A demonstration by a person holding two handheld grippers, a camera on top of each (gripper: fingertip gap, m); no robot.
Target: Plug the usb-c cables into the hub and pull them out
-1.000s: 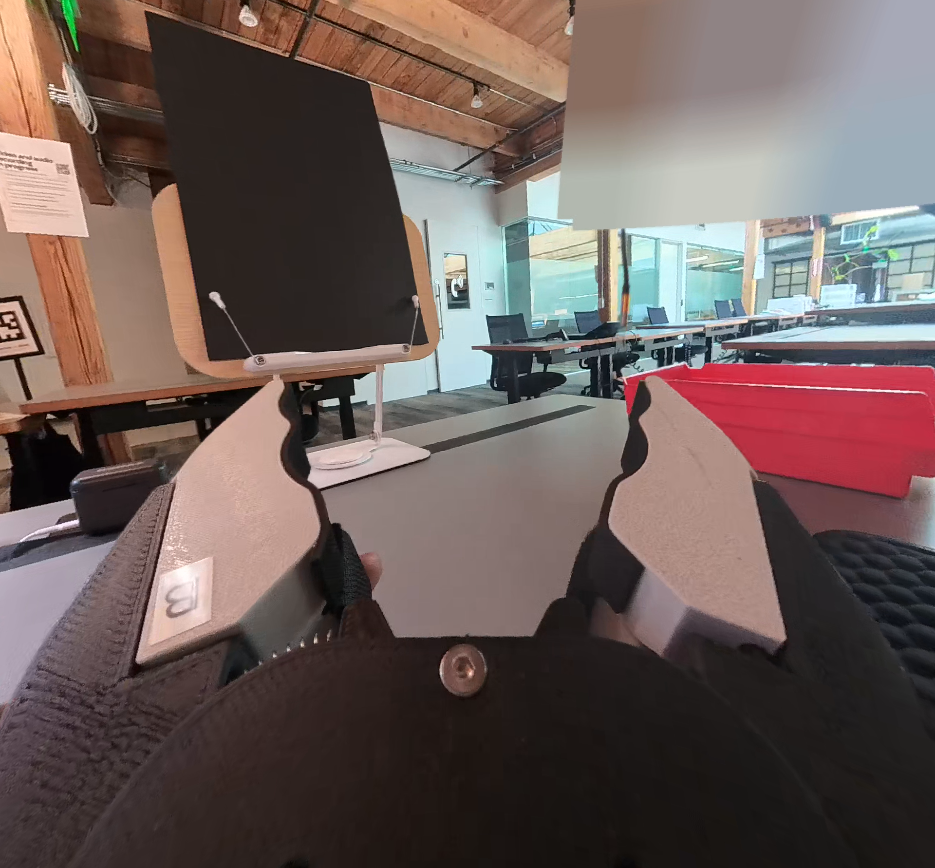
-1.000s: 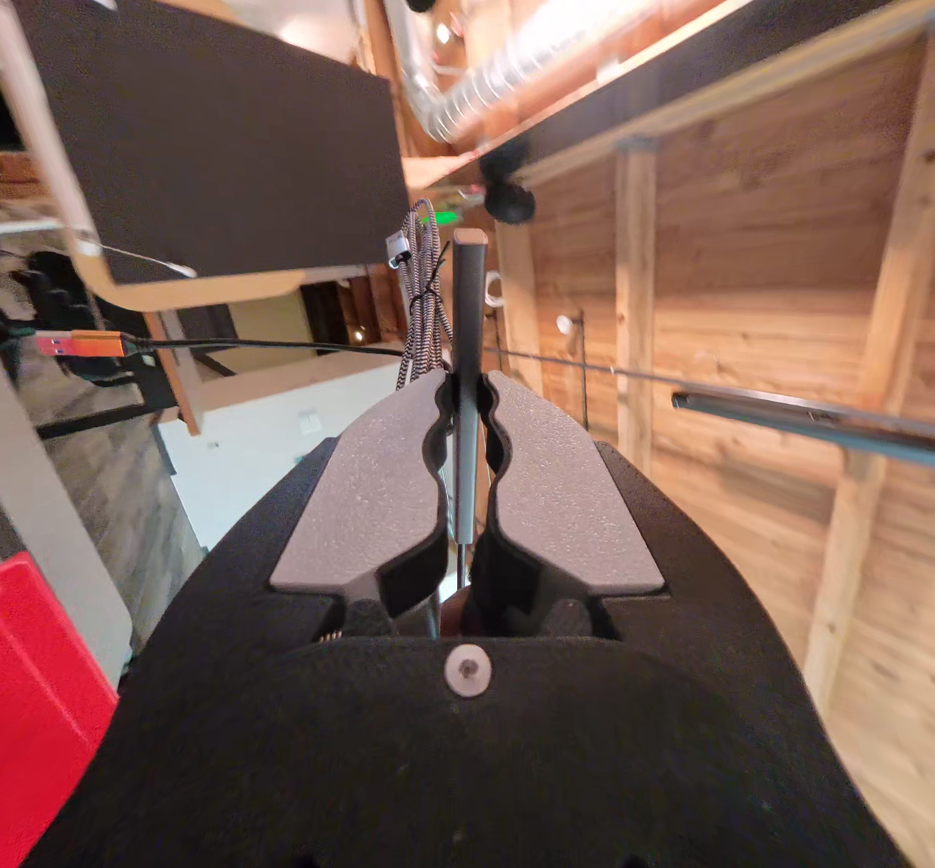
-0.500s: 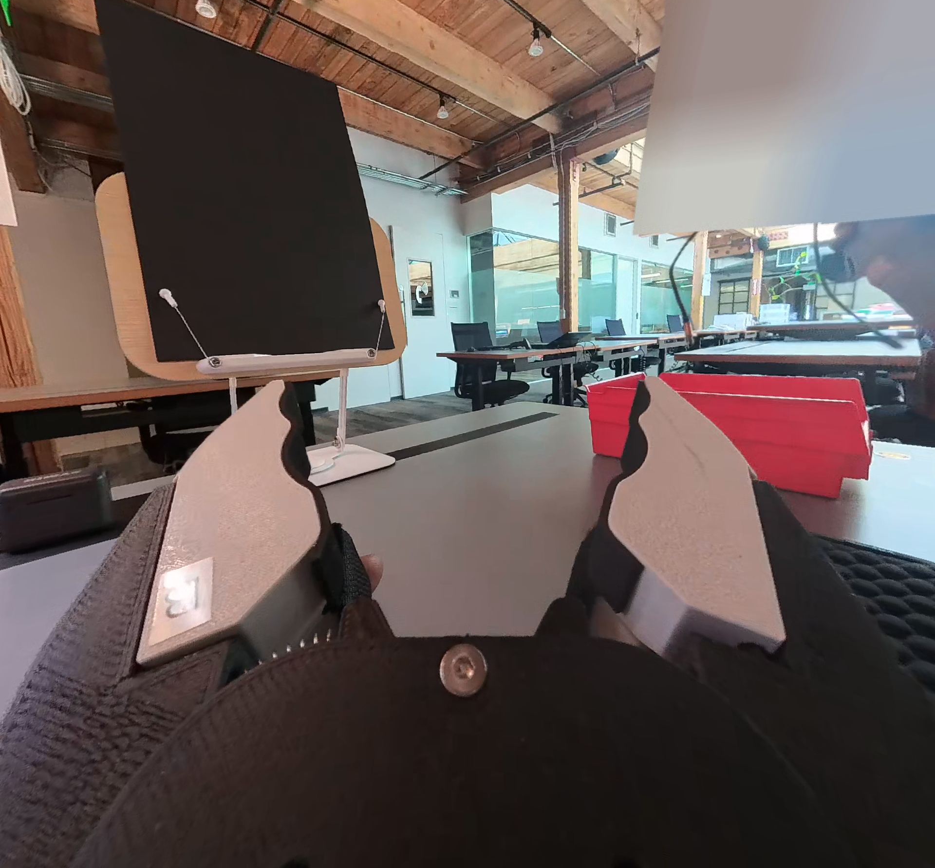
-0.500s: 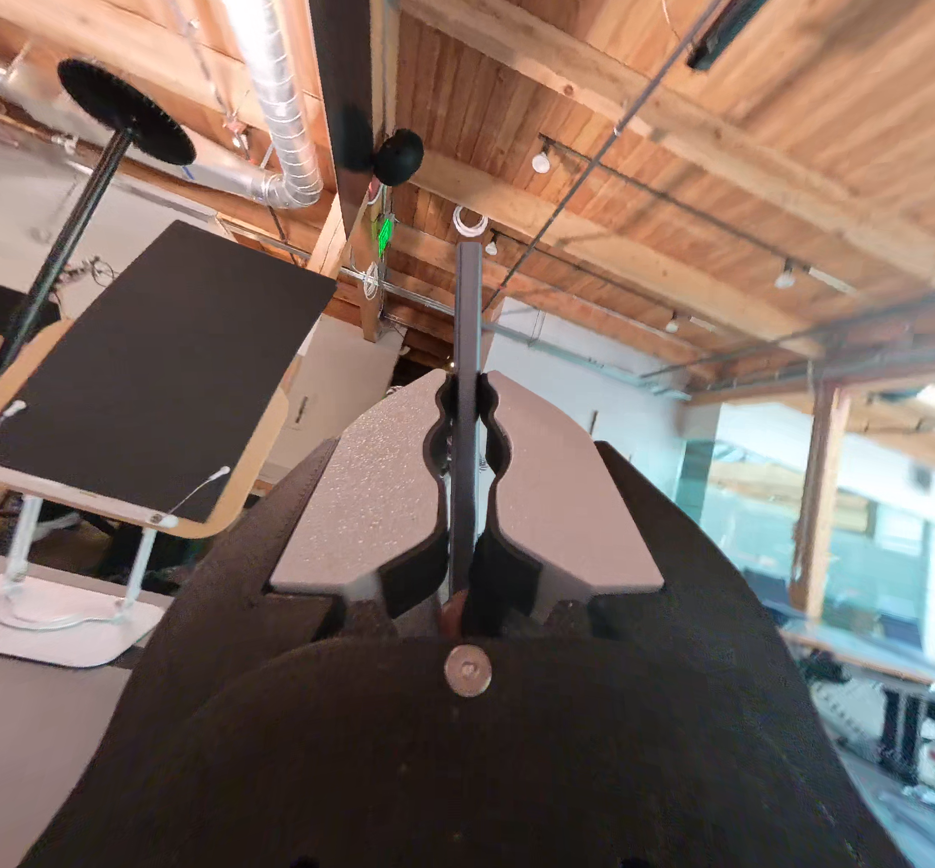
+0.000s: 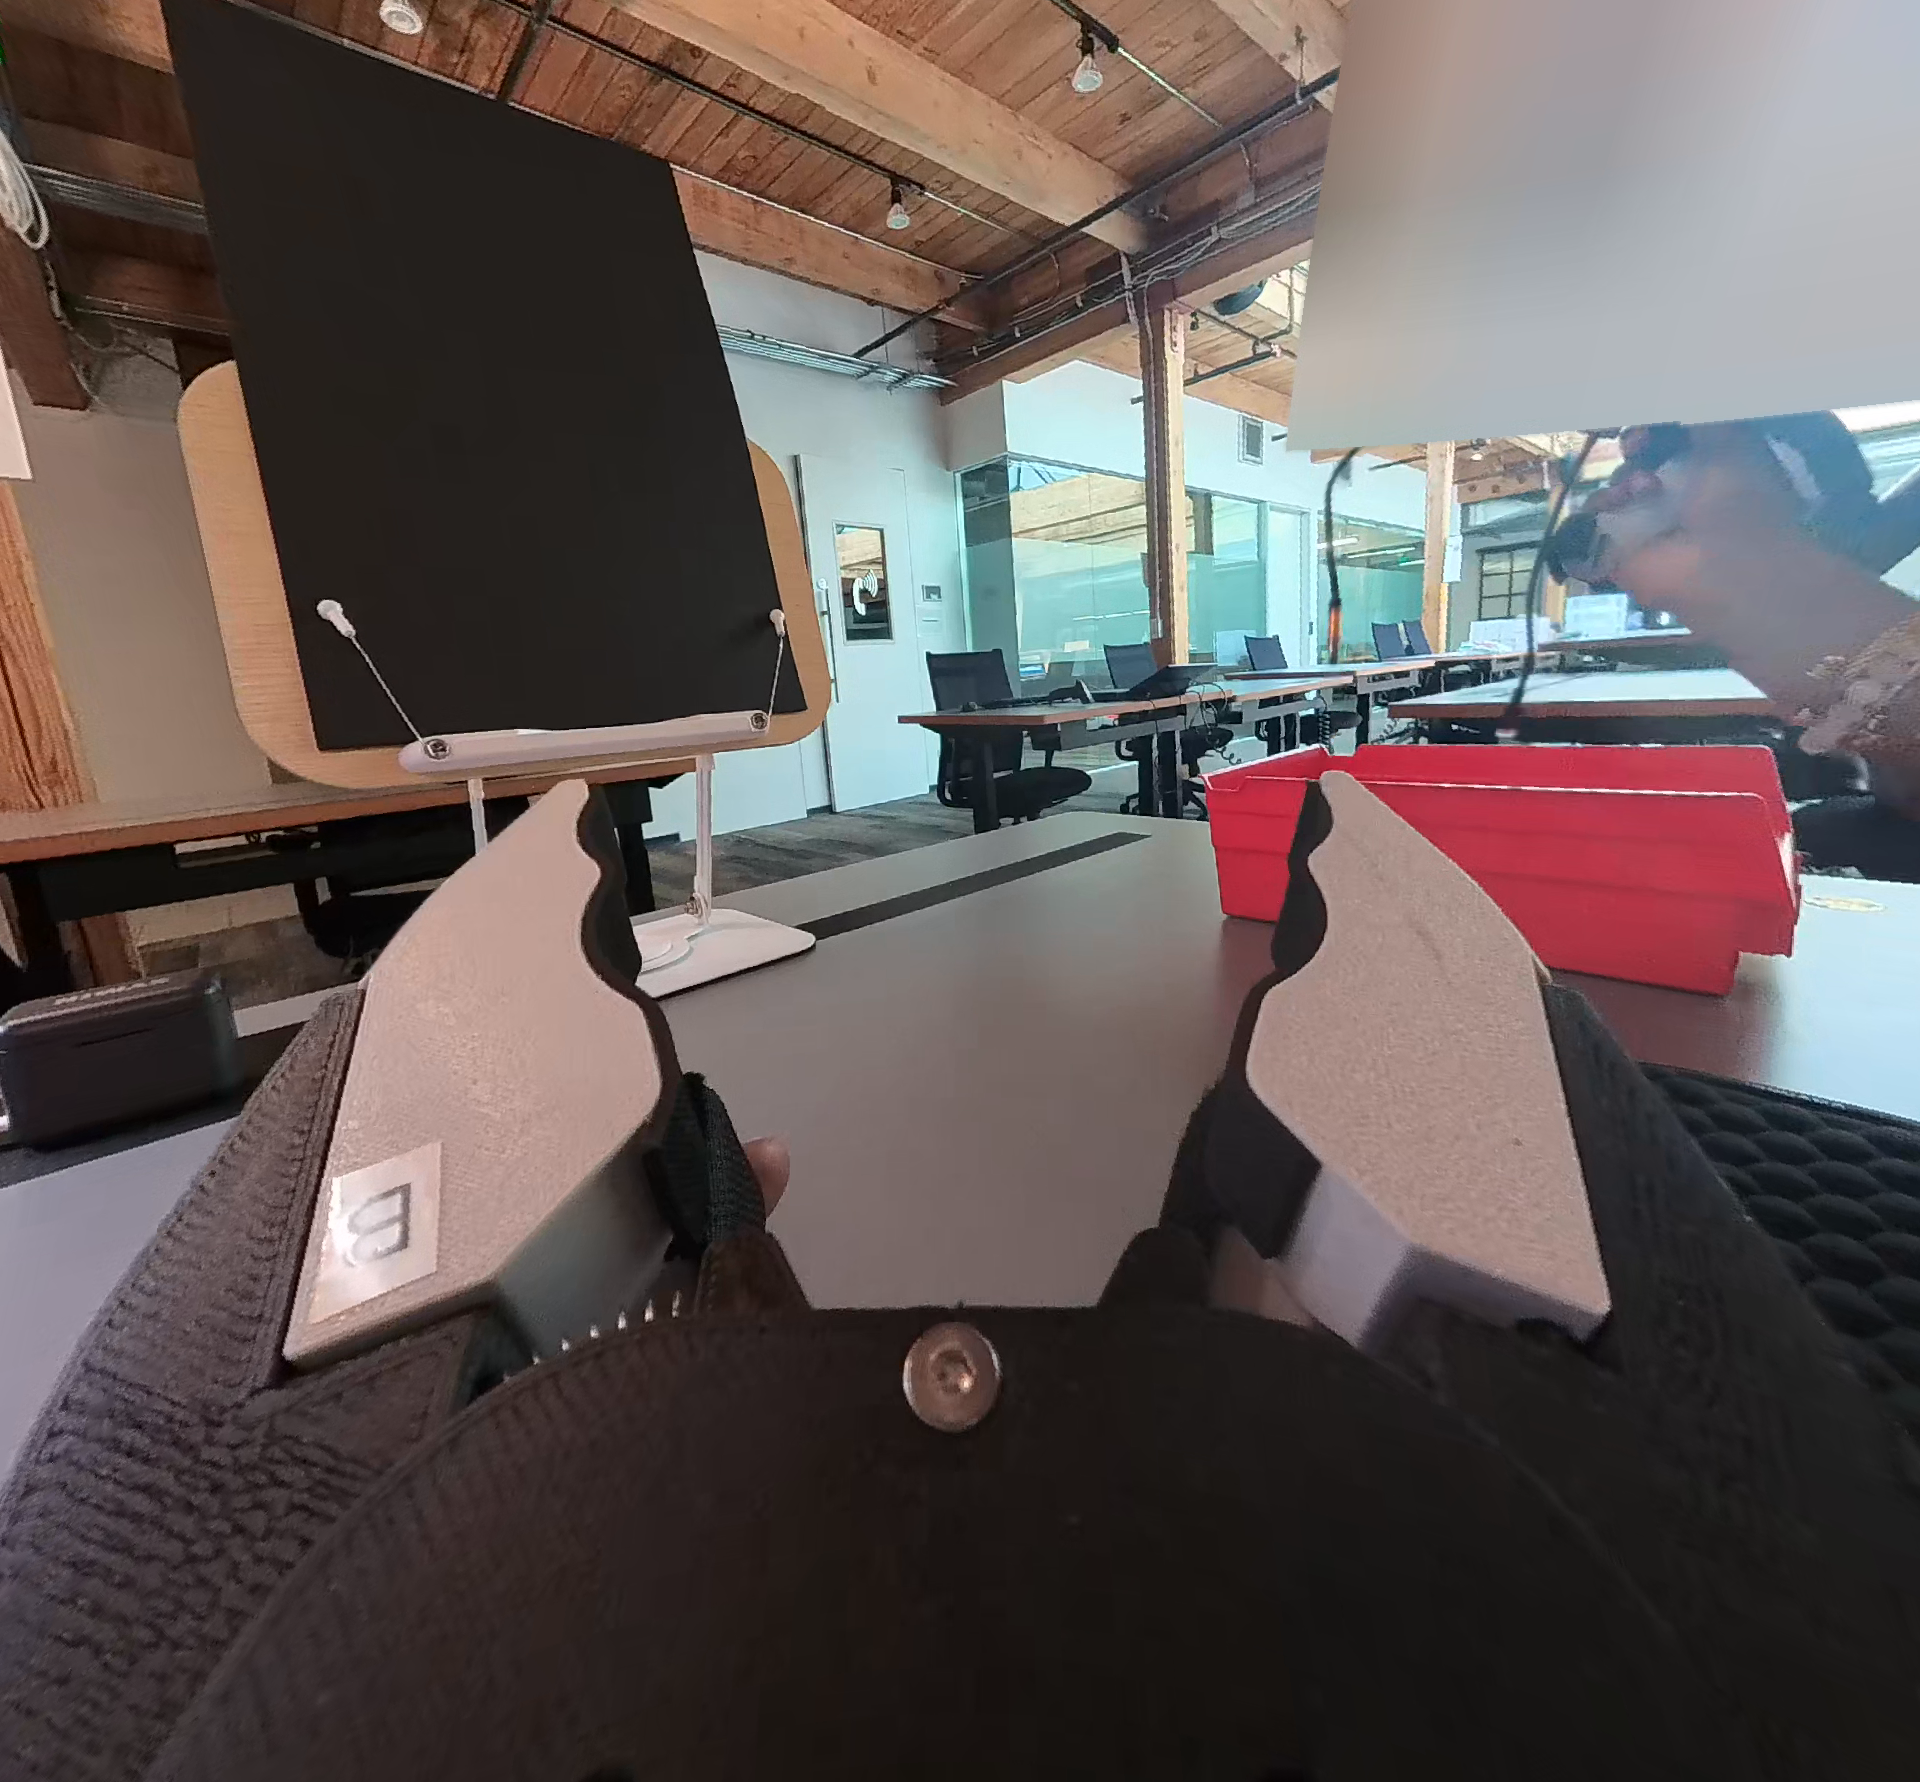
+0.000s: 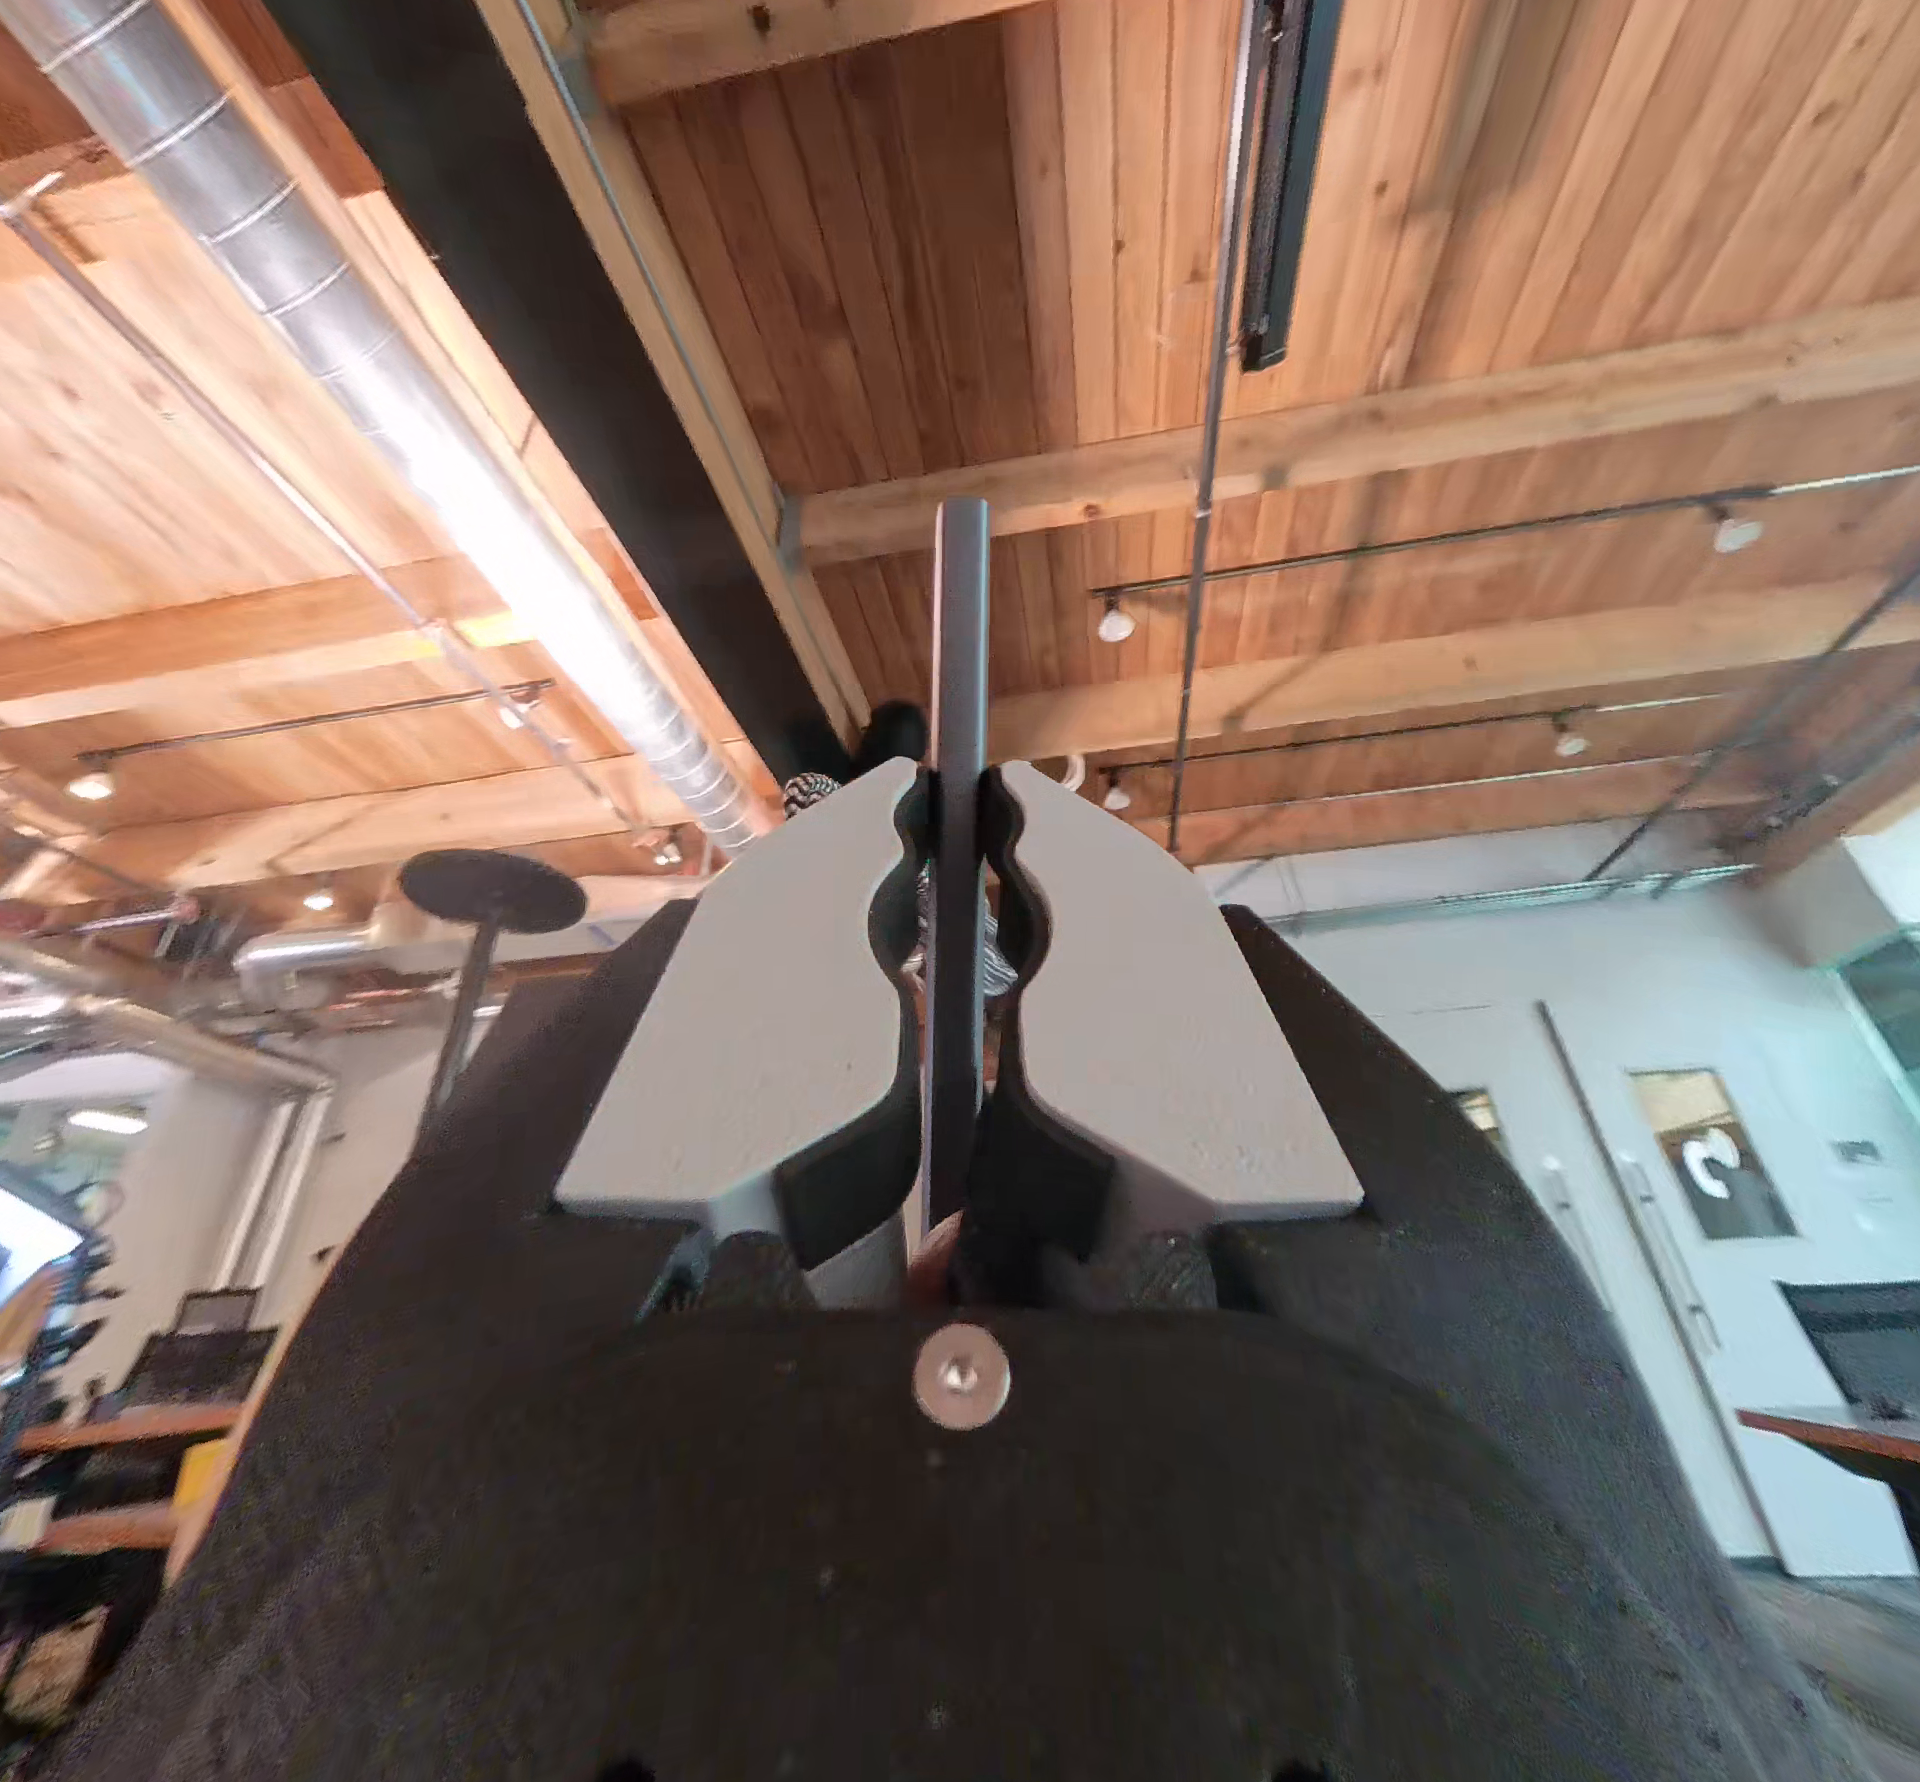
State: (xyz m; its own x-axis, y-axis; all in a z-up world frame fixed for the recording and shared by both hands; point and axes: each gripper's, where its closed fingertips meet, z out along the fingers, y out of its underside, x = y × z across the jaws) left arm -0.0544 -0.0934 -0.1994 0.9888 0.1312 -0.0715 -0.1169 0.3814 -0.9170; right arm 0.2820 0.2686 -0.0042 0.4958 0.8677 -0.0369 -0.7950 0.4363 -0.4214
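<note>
My right gripper (image 6: 961,776) is shut on a thin grey hub (image 6: 961,652), seen edge-on and pointing up at the wooden ceiling. A braided black-and-white cable (image 6: 808,789) peeks out behind its fingers. My left gripper (image 5: 951,807) is open and empty, held low over the dark table (image 5: 956,1036). In the left wrist view a person's hand (image 5: 1714,569) shows at the upper right with thin black cables (image 5: 1333,527) hanging from it above the red bin (image 5: 1496,859).
A black board on a white stand (image 5: 468,382) stands at the back left of the table. A dark box (image 5: 114,1046) lies at the far left. A black textured pad (image 5: 1808,1202) lies at the right. Office desks and chairs stand beyond. About 55 cm separates my left fingertips from my right.
My right gripper has swung with the hub from sideways to pointing up at the ceiling. My left view has panned a little; the hand with hanging cables has come into view at the right.
</note>
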